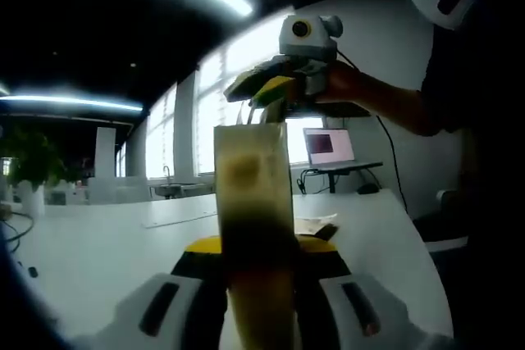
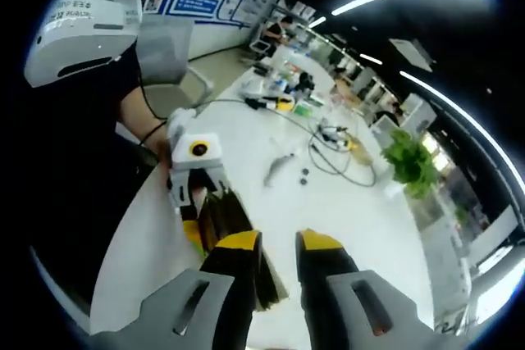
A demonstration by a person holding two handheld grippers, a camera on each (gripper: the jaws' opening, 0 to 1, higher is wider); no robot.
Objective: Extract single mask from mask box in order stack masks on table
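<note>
A: Start at the jaws. In the left gripper view, the left gripper (image 1: 258, 284) is clamped on the mask box (image 1: 254, 219), which stands upright between its yellow-tipped jaws, lifted clear of the white table (image 1: 107, 243).

B: And the right gripper (image 1: 267, 92) comes in at the box's top edge, a hand behind it. Has it pinched a mask?

A: I cannot tell. In the right gripper view its own jaws show a gap between the yellow tips, with the right gripper (image 2: 279, 252) just beside the dark box edge (image 2: 234, 219), but a mask itself is too blurred to pick out.

B: So what could go wrong?

A: My guess: if the jaws close deep, they take several masks at once (the task wants one). A hard pull could also tilt the box in the left grip or drag it out.

B: And farther out?

A: The table carries cables (image 2: 336, 149), small tools and a plant (image 2: 414, 161) at the far end, well apart from the box. A mask dropped from this height could drift away from the intended stacking spot. A laptop (image 1: 328, 149) sits beyond, out of the way.
</note>
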